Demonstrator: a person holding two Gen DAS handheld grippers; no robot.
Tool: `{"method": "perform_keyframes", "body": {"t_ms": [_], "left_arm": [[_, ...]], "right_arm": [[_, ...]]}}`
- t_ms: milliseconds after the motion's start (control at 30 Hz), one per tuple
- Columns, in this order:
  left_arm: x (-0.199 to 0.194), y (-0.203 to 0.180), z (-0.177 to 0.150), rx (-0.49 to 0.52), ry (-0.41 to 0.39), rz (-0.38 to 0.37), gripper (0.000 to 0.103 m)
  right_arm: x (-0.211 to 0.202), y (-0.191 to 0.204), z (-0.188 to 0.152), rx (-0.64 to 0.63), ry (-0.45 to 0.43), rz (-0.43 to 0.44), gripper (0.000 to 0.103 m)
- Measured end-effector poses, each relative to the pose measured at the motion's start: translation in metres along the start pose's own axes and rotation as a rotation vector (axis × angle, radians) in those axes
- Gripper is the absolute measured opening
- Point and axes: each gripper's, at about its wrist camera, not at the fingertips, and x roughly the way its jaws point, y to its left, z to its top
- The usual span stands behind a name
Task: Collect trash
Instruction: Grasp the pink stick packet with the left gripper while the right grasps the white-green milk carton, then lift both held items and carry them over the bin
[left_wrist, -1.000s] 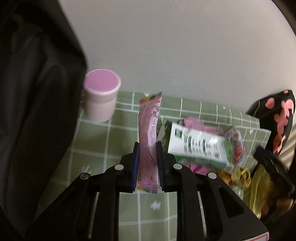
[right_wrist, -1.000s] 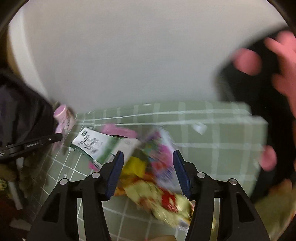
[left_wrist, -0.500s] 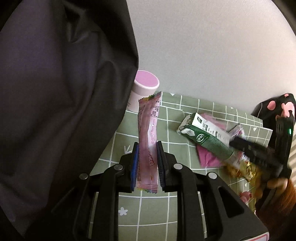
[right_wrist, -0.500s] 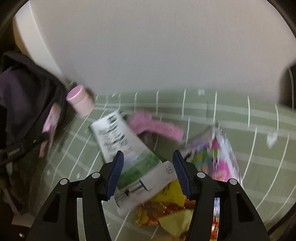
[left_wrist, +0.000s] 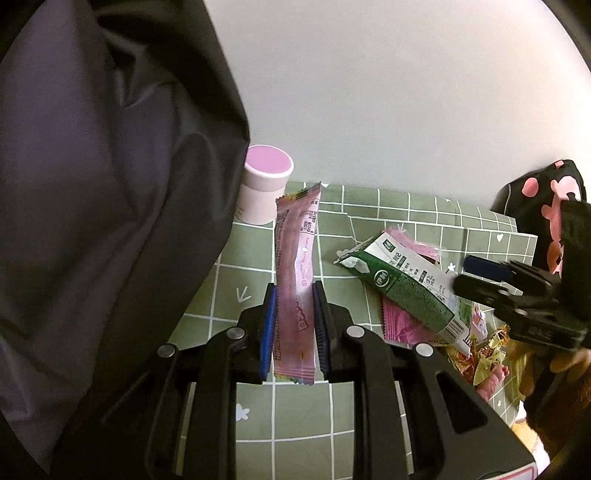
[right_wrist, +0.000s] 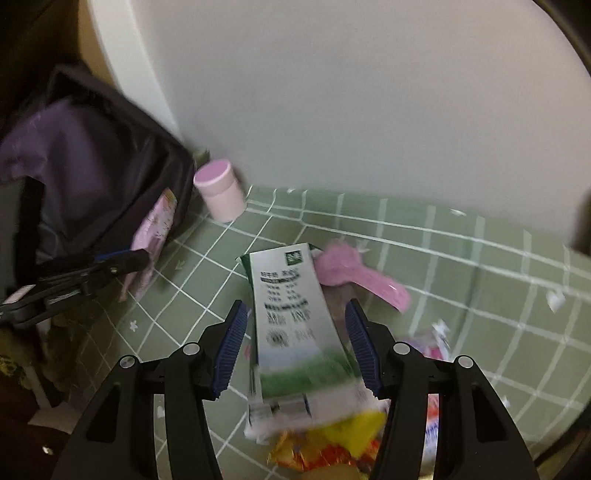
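Observation:
My left gripper (left_wrist: 294, 295) is shut on a long pink snack wrapper (left_wrist: 295, 266) and holds it upright above the green checked cloth (left_wrist: 258, 413), next to a dark bag (left_wrist: 103, 221). My right gripper (right_wrist: 295, 336) is open, its jaws on either side of a green and white carton (right_wrist: 291, 325) that lies on the trash pile. The carton also shows in the left wrist view (left_wrist: 402, 284), with the right gripper (left_wrist: 480, 273) at its right end. A crumpled pink wrapper (right_wrist: 362, 273) and yellow-red wrappers (right_wrist: 332, 446) lie around the carton.
A pink lidded cup (left_wrist: 264, 188) stands by the white wall, beside the dark bag (right_wrist: 85, 184). A black cloth with pink flowers (left_wrist: 543, 195) is at the right edge. More small wrappers (left_wrist: 480, 358) lie at the cloth's right side.
My right gripper has moved forward over the pile so the carton now lies between its open jaws. My left gripper has kept its hold on the pink wrapper and shifted slightly.

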Motion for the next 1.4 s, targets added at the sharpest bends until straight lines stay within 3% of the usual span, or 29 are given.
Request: {"method": "perform_keyframes", "body": {"t_ms": [200, 467, 900, 1400], "left_arm": [[-0.006, 0.008, -0.004, -0.009, -0.003, 0.018, 0.018], [-0.008, 0.006, -0.007, -0.002, 0.000, 0.003, 0.018], [-0.009, -0.017, 0.001, 0.034, -0.013, -0.062, 0.018], [-0.007, -0.091, 0.045, 0.168, -0.067, -0.215, 0.018]], "right_arm": [[0.038, 0.005, 0.013, -0.029, 0.128, -0.009, 0.054], [0.047, 0.007, 0.002, -0.031, 0.193, -0.007, 0.053], [-0.030, -0.022, -0.011, 0.104, -0.008, -0.064, 0.052], [-0.138, -0.051, -0.029, 0.214, -0.226, -0.275, 0.052]]}}
